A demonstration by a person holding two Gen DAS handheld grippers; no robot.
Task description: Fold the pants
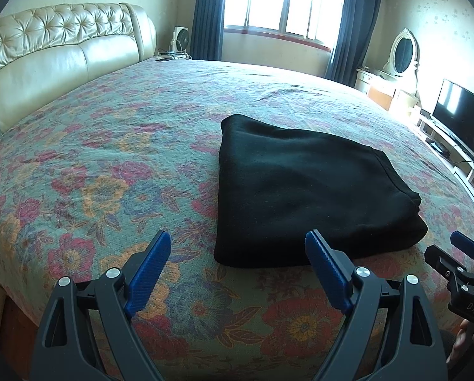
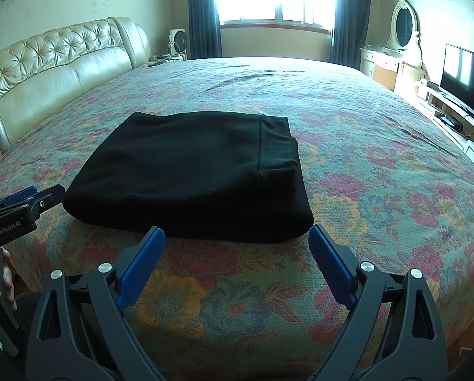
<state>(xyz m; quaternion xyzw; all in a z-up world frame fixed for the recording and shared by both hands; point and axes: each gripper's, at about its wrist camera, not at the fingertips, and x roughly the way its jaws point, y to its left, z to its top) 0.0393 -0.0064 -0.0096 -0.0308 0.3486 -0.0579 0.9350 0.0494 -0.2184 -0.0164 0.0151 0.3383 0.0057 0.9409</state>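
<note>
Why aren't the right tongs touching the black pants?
Apart. The right wrist view shows bedspread between the open right tongs and the pants.

Black pants on a floral bedspread (teal, red, orange); blue-padded grippers; cream headboard.

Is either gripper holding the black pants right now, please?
No, the folded pants lie free on the bed, both grippers open short of them.

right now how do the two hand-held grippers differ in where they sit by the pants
The left hand-held gripper sits off the folded black pants' left near corner, mostly over bare bedspread; the right hand-held gripper faces their near edge squarely. Both stand open, holding nothing, just short of the fabric.
</note>
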